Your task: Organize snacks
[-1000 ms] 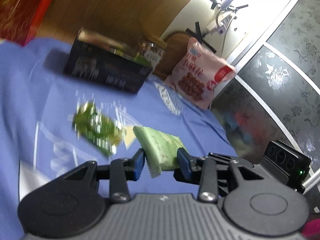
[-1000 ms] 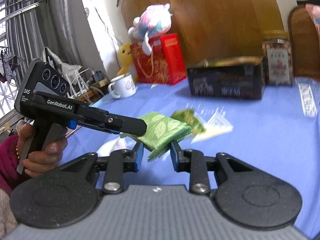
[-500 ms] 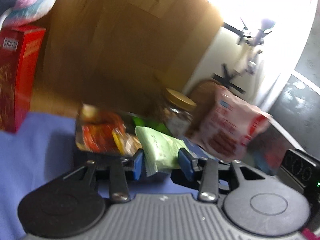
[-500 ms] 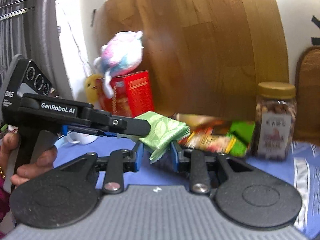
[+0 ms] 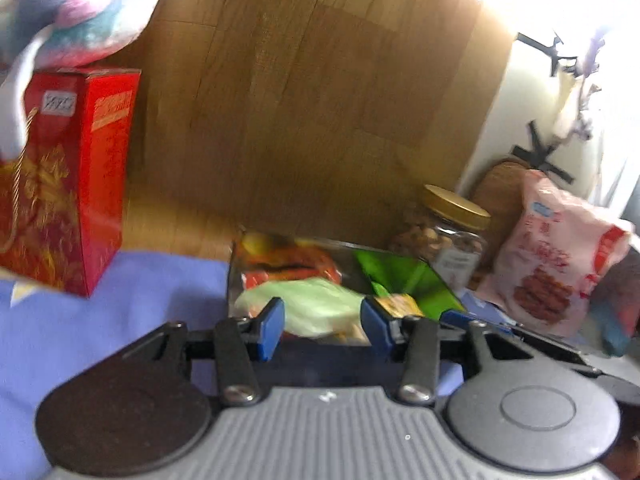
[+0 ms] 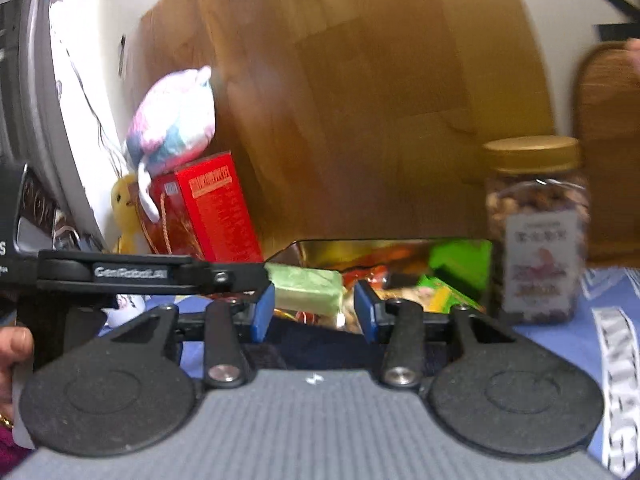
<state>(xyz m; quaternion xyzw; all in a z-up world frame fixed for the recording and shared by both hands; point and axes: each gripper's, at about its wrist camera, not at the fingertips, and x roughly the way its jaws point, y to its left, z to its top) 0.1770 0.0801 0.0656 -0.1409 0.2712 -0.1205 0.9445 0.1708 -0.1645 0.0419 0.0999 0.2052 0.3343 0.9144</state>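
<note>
A large wooden board point(image 5: 320, 112) leans against the wall behind everything. In front of it a blue cloth point(image 5: 100, 320) covers the surface; whether that is a desk or a bed cannot be told from here. On the cloth, from the left wrist view, stand a red gift box point(image 5: 68, 184) with a plush toy point(image 5: 76, 12) on top, a pink snack bag point(image 5: 560, 256) at the far right, and a jar of nuts point(image 5: 448, 240) with a gold lid just left of that bag.

Between the red gift box and the jar sits the open dark snack box point(image 6: 392, 246), already holding red, orange and green packets.

The left tool point(image 5: 322, 326) hovers at the near edge of the snack box. Its jaws are opening, and the pale green packet point(image 5: 316, 304) lies just beyond and between the 2 blue pads, over the box's contents; blur makes it hard to say, but the pads seem not to press on it.

The right tool point(image 6: 314, 312) is also at the box's near edge, jaws opening, blue pads clearly apart. A green packet point(image 6: 308, 288) lies just past its left pad, inside the box, apparently free of both pads. The left tool's black body point(image 6: 132, 274) reaches in from the left beside it.
</note>
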